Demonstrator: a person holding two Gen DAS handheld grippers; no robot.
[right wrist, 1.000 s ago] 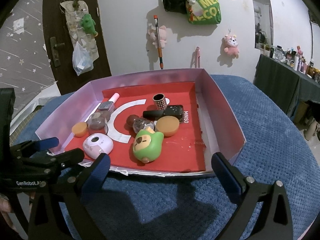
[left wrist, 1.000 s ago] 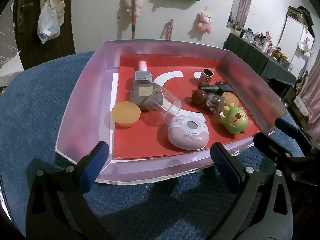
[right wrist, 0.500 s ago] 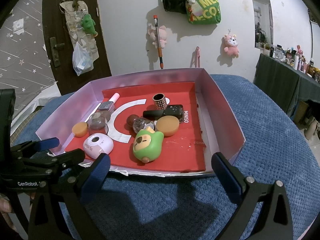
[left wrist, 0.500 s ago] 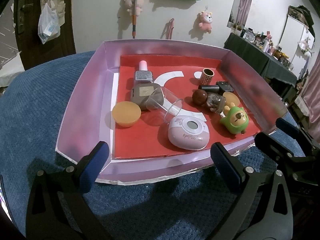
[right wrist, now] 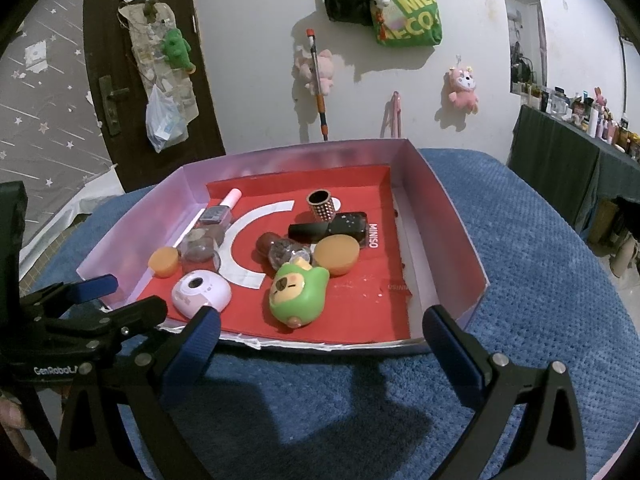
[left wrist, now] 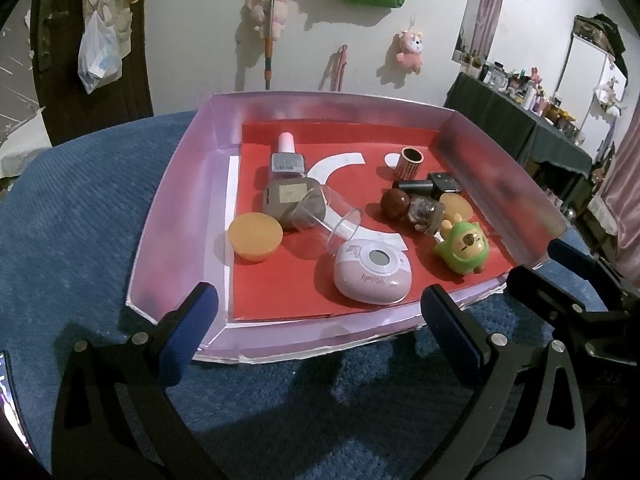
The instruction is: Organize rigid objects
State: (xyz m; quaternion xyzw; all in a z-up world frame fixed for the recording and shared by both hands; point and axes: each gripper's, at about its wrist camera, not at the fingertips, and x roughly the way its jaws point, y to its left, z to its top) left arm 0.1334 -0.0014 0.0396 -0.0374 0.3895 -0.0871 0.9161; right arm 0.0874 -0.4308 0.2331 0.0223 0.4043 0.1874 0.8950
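The small things all lie in the tray (left wrist: 176, 216) on the blue cover: a green toy (right wrist: 298, 292) and a pink case (left wrist: 372, 272) near the front edge, a clear cup (left wrist: 326, 226) on its side, and an orange puff (left wrist: 254, 236) by the left wall. This could be sorted or still mixed.

To grab well, come down straight over one thing and pinch its middle.

The left claw (left wrist: 320, 328) and the right claw (right wrist: 322, 340) hang just before the front edge, both spread wide and holding nothing.
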